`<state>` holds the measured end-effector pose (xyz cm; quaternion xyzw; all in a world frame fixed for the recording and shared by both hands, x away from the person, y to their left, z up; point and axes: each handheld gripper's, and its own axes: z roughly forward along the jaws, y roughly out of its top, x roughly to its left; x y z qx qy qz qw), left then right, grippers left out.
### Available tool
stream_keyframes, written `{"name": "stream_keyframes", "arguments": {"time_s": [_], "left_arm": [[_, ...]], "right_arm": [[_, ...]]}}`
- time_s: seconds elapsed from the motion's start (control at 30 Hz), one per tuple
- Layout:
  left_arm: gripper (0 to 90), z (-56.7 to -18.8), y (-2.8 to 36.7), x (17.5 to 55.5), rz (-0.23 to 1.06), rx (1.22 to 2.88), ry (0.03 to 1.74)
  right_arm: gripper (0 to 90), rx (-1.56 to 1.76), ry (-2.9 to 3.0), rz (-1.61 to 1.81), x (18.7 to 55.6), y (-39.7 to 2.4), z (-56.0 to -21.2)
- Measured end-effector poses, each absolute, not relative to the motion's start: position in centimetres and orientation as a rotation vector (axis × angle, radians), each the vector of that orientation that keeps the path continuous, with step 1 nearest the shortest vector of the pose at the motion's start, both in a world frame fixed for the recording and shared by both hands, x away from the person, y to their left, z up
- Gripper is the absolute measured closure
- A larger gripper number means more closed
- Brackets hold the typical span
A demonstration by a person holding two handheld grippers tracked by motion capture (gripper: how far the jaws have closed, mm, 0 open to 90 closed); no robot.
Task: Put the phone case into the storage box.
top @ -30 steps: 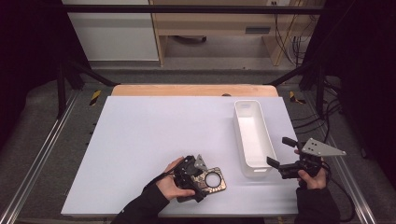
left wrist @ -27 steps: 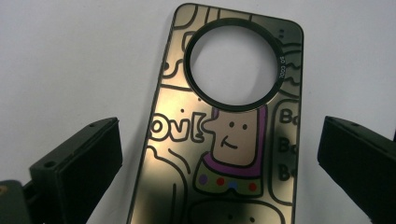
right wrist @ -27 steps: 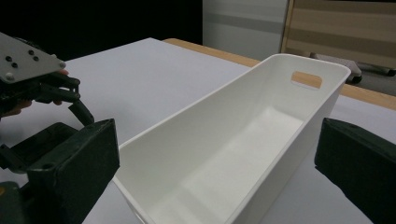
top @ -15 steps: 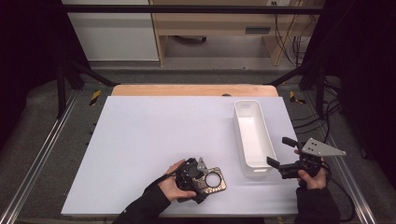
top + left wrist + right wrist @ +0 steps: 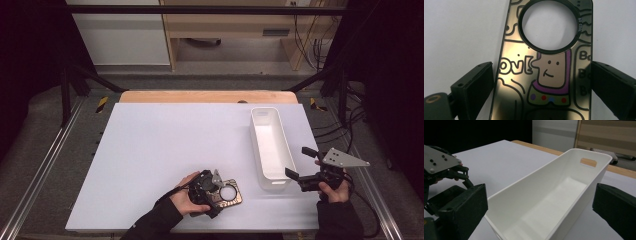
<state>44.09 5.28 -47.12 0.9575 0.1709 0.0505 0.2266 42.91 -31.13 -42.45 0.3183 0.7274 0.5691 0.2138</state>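
A shiny gold phone case [image 5: 549,75] with a cartoon figure and a round camera hole lies flat on the white table [image 5: 165,150] near its front edge. My left gripper [image 5: 541,66] straddles it, one black jaw at each long side. The jaws have just been closing with the case between them, and a thin gap still shows at the left jaw. From above, the case [image 5: 229,192] pokes out to the right of my left gripper [image 5: 210,186]. My right gripper [image 5: 300,162] is open beside the near right corner of a long white bin [image 5: 272,145], holding nothing.
The bin [image 5: 554,202] is empty, with a handle slot in its far end wall. It stands lengthwise at the table's right side. A wooden strip [image 5: 205,96] edges the far side of the table, and metal rails run down both sides.
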Motion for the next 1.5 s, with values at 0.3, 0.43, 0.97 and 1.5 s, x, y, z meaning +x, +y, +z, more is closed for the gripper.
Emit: {"name": "stream_keyframes", "arguments": {"time_s": [0.3,0.43,0.97,1.5], "left_arm": [[8.7,-46.96,5.08,44.16,0.132,2.665,0.441],[9.3,-46.88,4.9,44.23,0.127,2.682,0.434],[10.7,-46.72,4.75,44.44,0.117,2.709,0.4],[11.5,-46.63,4.71,44.31,0.143,2.696,0.382]], "right_arm": [[0.4,0.883,2.019,1.579,42.91,-31.09,-42.43],[0.4,0.884,2.02,1.578,42.92,-31.04,-42.45],[0.4,0.884,2.023,1.579,42.94,-31.01,-42.49],[0.4,0.884,2.022,1.583,42.94,-31.06,-42.48]]}}
